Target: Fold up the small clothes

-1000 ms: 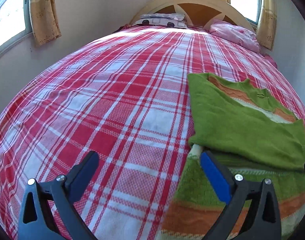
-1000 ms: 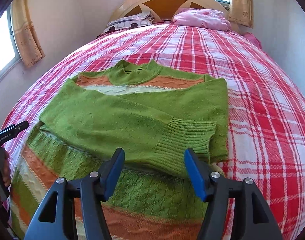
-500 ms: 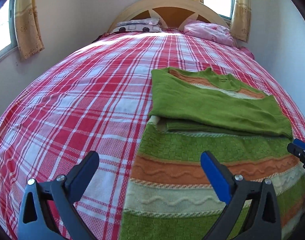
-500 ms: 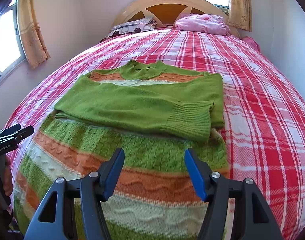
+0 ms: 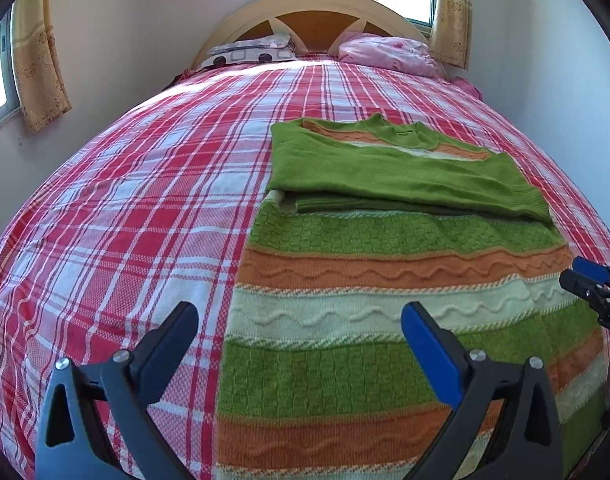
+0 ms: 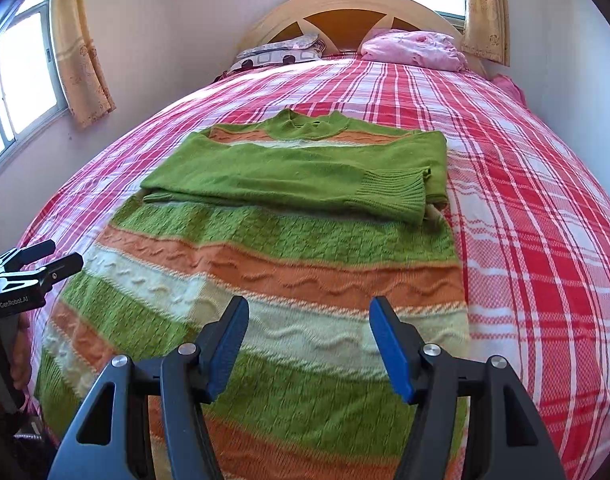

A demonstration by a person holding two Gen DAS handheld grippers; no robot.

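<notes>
- My left gripper [image 5: 299,330] and right gripper [image 6: 309,330] both hang spread and empty over the sweater [image 6: 265,264], which lies flat on the plaid bed [image 6: 525,200], sleeves [image 6: 305,176] already crossed over its chest
- Next I'd pinch the two hem corners evenly and lift them together toward the collar
- No containers in sight

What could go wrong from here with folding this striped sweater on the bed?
The folded sleeves lie loose across the chest of the sweater, so lifting the bottom edge unevenly could slide them askew. The left tongs straddle the sweater's side edge and may pinch the plaid bedspread along with the knit. The right tongs hover open over mid-body, not the hem, so the fold might land crooked.
</notes>
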